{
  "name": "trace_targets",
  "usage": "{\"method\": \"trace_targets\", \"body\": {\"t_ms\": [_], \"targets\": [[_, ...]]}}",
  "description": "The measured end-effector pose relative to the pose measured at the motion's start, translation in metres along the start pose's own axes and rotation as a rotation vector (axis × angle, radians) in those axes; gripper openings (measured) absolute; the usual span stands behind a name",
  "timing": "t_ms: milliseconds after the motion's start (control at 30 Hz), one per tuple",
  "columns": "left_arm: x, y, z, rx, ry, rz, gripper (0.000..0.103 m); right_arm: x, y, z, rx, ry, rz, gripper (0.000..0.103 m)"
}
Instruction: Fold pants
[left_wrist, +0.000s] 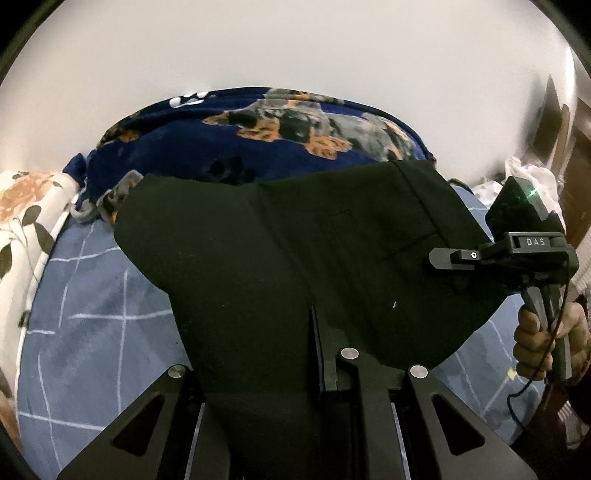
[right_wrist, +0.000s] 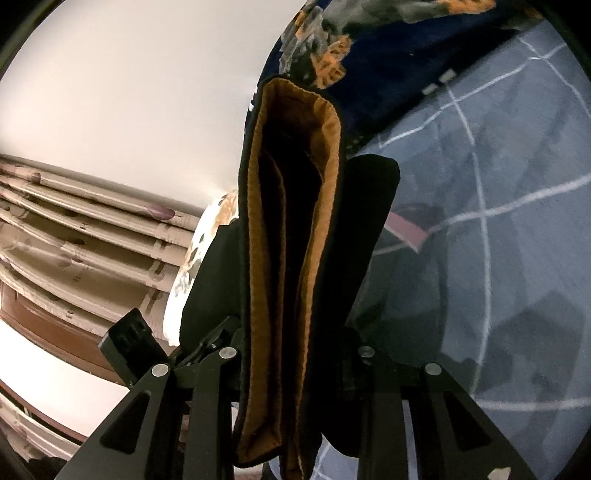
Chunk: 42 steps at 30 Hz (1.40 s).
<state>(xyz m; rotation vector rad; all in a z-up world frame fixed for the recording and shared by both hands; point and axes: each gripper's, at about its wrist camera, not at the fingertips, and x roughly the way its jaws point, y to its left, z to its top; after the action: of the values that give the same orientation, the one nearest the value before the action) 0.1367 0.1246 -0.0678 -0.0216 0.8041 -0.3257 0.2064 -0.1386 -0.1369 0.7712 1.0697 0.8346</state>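
Observation:
The black pants (left_wrist: 295, 251) hang in the air over the bed, held up at two places. My left gripper (left_wrist: 317, 354) is shut on the pants' near edge; its fingers are mostly hidden under the cloth. My right gripper (left_wrist: 443, 256), held in a hand, is shut on the pants' right side. In the right wrist view the pants (right_wrist: 288, 258) hang between the jaws with their brown lining (right_wrist: 325, 206) showing, and my right gripper (right_wrist: 291, 369) is shut on them.
A blue sheet with a white grid (left_wrist: 92, 314) covers the bed. A navy dog-print blanket (left_wrist: 258, 125) lies bunched at the back. A floral quilt (left_wrist: 26, 221) lies at the left. Curtains (right_wrist: 74, 240) hang beside the bed.

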Motion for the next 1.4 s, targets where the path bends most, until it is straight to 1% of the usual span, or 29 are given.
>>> {"method": "trace_targets", "body": {"t_ms": [433,567,933,1167,1400], "targets": [[0.034,0.04,0.028,-0.006,-0.013,0.058,0.014,0.035,-0.01,0.036,0.016,-0.007,0.023,0.026],[0.042,0.05,0.032,-0.02,-0.011,0.063,0.014,0.044,-0.015,0.041,0.024,-0.01,0.031,0.026],[0.061,0.064,0.04,-0.032,0.001,0.068,0.014,0.047,-0.026,0.047,0.041,-0.021,0.045,0.026],[0.069,0.072,0.044,-0.04,0.003,0.069,0.014,0.049,-0.026,0.052,0.043,-0.023,0.046,0.026],[0.076,0.083,0.042,-0.069,0.008,0.065,0.015,0.051,-0.027,0.054,0.046,-0.022,0.044,0.026]]}}
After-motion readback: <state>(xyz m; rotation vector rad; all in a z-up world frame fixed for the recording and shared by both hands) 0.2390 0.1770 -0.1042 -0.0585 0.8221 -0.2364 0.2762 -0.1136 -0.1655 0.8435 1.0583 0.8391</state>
